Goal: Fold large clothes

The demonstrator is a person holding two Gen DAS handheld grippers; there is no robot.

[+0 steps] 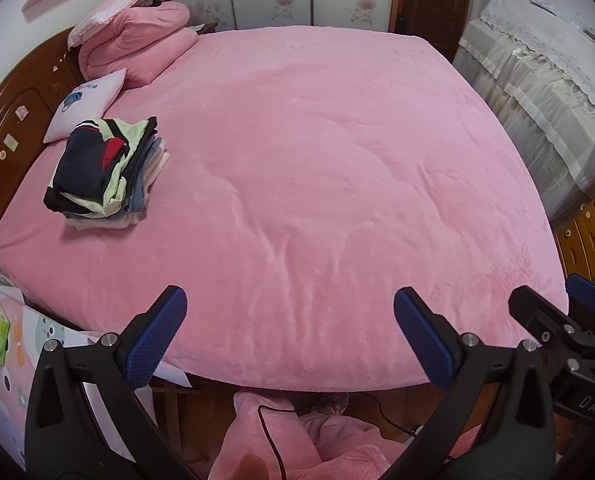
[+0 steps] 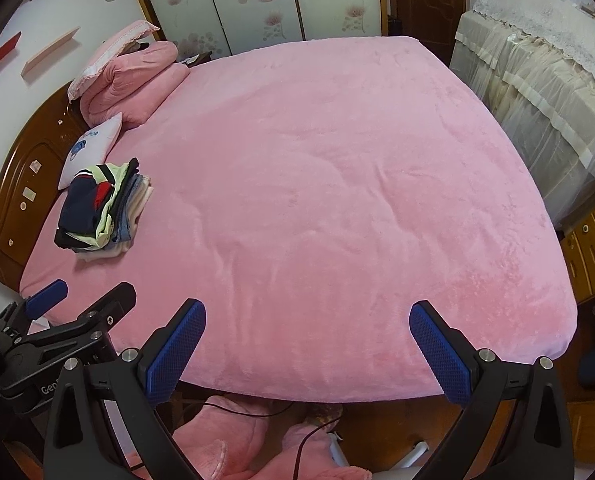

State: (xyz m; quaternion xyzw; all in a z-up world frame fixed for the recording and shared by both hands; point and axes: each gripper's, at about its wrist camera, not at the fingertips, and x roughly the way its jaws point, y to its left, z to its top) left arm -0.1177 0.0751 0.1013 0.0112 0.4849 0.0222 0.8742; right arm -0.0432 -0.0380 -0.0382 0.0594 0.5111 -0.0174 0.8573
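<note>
We see the bed (image 1: pixel 317 168), pink cover smooth, filling most of both views. By its headboard (image 1: pixel 13 120) a folded pink quilt (image 1: pixel 137 44) w/ a small pillow (image 1: pixel 87 104) just beside. The clothes stack (image 1: pixel 105 168), folded, sits on the bed near that pillow. Left gripper (image 1: pixel 289 332) & right gripper (image 2: pixel 307 340) hover over the bed's near edge, both spread wide, holding nothing, well apart from the stack.
</note>
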